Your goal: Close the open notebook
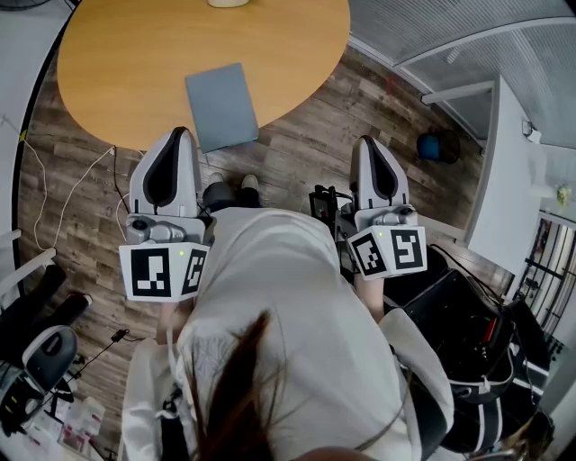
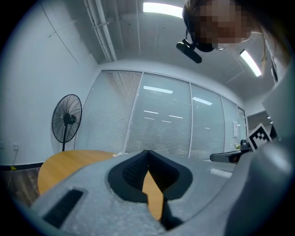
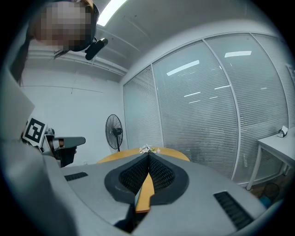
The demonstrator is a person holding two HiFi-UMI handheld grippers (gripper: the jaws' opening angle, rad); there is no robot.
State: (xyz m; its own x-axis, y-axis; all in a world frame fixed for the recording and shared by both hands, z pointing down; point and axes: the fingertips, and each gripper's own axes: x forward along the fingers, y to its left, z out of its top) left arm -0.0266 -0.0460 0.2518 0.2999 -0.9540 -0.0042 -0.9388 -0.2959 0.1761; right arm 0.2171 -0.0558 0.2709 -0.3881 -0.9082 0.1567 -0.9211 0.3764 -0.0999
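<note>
Notebook: the grey-blue rectangular notebook (image 1: 221, 106) is lying flat and closed, one plain cover facing up, at the near edge of the round orange-brown wooden counter (image 1: 135, 72). It is sitting at about 1 o'clock from the left tip and 10 o'clock from the right tip.
Left hand-held gripper: the left hand-held gripper (image 1: 184, 132) is pointing at the counter's edge with its jaws pressed together. It is gripping nothing, and only a sliver of counter wood is showing through the slot below the tips.
Right hand-held gripper: the right hand-held gripper (image 1: 366, 141) is hanging over the brown plank floor (image 1: 297, 153), off the counter. Its jaws are meeting at the tips and it is carrying nothing.
Head view only: this view alone is showing the notebook, the person's white garment (image 1: 288, 297) and thin white cables (image 1: 63, 194) trailing on the floor at 9 o'clock.
Gripper views only: these are showing a black pedestal fan (image 2: 67, 119) and a glass wall with closed blinds (image 2: 161, 120) behind the counter. The right gripper view is adding a white desk (image 3: 276, 147) at 3 o'clock.
Writing: the marker cubes (image 1: 162, 270) are bearing black-and-white square patterns and no readable words. The notebook cover is showing no print.
Hard to make out: small white objects (image 3: 147, 149) on the far side of the counter are staying too small to identify. A pale object (image 1: 228, 3) is being cut off at 12 o'clock in the head view. Whether the notebook is overhanging the edge cannot be told.
</note>
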